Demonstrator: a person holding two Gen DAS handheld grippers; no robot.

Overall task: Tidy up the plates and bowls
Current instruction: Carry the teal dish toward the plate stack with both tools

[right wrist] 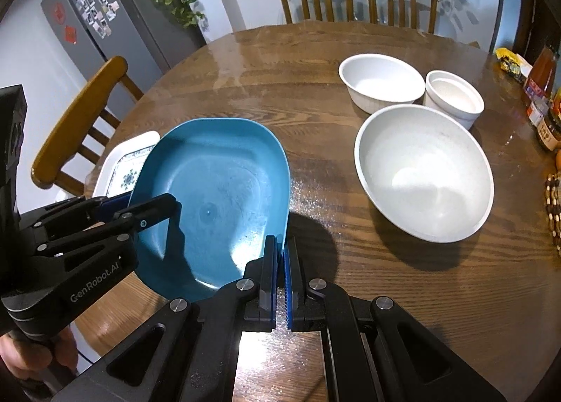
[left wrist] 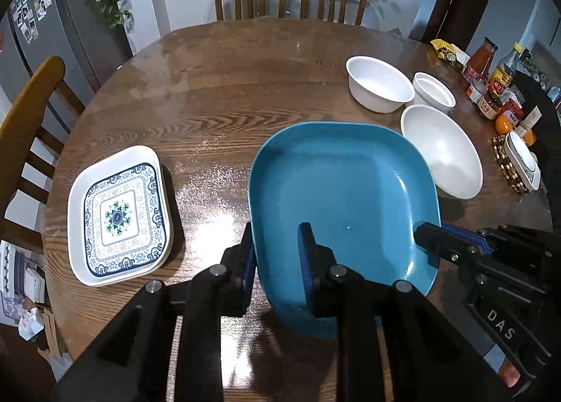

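Blue plate (left wrist: 343,191) hangs tilted above the tabletop's (left wrist: 217,86) near edge, clamped by its rims in the left gripper (left wrist: 277,254) and right gripper (right wrist: 280,261). Next, probably, carrying it onto the patterned plate (left wrist: 119,212) near the left edge.

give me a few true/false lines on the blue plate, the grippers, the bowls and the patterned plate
1. Both grippers clamp the blue plate. True: left gripper and right gripper pinch opposite rims.
2. The three white bowls are nested. False: large bowl, medium bowl and small bowl sit separately.
3. The patterned plate lies on the table. True.
4. The blue plate holds food. False: it is empty.
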